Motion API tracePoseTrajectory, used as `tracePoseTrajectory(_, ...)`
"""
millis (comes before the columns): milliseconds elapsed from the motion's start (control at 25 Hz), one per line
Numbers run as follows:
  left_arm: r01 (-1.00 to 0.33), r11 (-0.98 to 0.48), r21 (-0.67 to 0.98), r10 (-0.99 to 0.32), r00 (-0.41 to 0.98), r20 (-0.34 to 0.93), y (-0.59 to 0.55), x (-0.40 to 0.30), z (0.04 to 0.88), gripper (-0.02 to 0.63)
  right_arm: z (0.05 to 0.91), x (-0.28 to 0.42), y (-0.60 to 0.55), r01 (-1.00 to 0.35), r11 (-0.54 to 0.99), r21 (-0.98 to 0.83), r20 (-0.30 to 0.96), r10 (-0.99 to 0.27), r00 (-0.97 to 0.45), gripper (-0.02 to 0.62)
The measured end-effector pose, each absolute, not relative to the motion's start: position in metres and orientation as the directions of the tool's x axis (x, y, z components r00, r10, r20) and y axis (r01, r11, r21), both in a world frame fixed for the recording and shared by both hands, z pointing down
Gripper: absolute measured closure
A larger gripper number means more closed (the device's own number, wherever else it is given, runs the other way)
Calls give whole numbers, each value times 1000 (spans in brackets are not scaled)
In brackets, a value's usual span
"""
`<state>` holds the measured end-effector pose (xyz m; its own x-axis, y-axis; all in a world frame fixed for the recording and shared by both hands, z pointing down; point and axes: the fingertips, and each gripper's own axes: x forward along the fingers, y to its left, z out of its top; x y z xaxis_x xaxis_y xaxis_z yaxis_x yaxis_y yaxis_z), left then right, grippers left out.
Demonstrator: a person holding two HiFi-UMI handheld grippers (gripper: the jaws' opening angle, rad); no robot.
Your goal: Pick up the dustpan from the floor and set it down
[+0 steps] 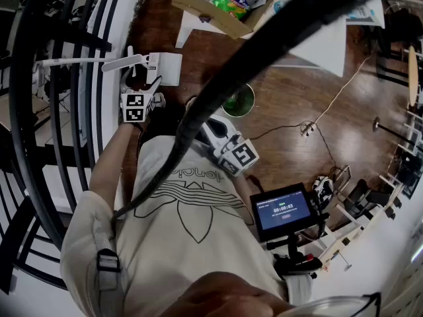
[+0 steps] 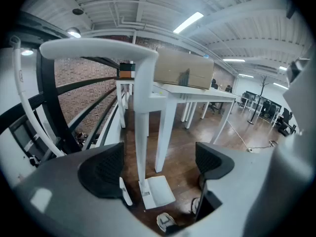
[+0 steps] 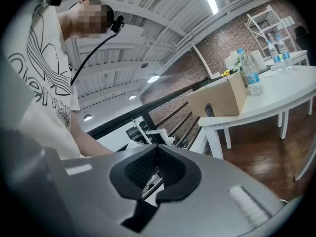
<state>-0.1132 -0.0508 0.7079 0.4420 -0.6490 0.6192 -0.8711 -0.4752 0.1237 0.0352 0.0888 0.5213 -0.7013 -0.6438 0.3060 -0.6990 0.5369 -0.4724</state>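
The white dustpan stands on the brown wood floor with its long handle rising toward me. In the left gripper view its pan lies on the floor below, and the handle pole runs up between the two pads without touching them. My left gripper is open wide and holds nothing; in the head view it hovers just before the pan. My right gripper is shut with nothing in it and points toward a railing; in the head view it sits near my chest.
A white table carrying a cardboard box stands behind the dustpan. A green bin sits on the floor to the right. Black railings run along the left. My shoe is near the pan. A cable trails across the floor.
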Motion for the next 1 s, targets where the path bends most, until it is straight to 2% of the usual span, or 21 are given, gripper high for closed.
tracePoseTrajectory(200, -859, -505, 79, -691, 458, 559, -115, -125, 716, 141, 540, 25, 92, -698, 515, -498, 329, -632, -701, 592)
tracePoseTrajectory(280, -850, -522, 70, -696, 472, 541, -131, -122, 720, 172, 546, 22, 96, -700, 505, -505, 346, -625, -700, 592)
tracePoseTrajectory(360, -841, -539, 50, -701, 481, 527, -136, -118, 721, 244, 550, 20, 105, -704, 488, -515, 364, -619, -696, 592)
tracePoseTrajectory(400, -834, -550, 44, -699, 489, 522, -137, -116, 721, 259, 552, 20, 109, -707, 479, -520, 372, -618, -693, 592)
tracePoseTrajectory(520, -813, -581, 38, -684, 513, 519, -141, -108, 727, 255, 560, 20, 116, -717, 454, -529, 386, -623, -680, 592)
tracePoseTrajectory(560, -813, -582, 28, -684, 508, 523, -142, -107, 727, 304, 561, 20, 117, -720, 448, -529, 389, -627, -675, 592)
tracePoseTrajectory(600, -818, -574, 18, -687, 494, 533, -143, -108, 727, 551, 561, 20, 117, -723, 444, -529, 390, -630, -672, 592)
tracePoseTrajectory(800, -832, -555, 21, -654, 451, 607, -144, -97, 713, 563, 546, 37, 109, -717, 439, -542, 370, -641, -672, 592)
tracePoseTrajectory(1000, -831, -556, 31, -663, 466, 586, -121, -109, 684, 561, 544, 33, 95, -726, 474, -499, 317, -680, -661, 592)
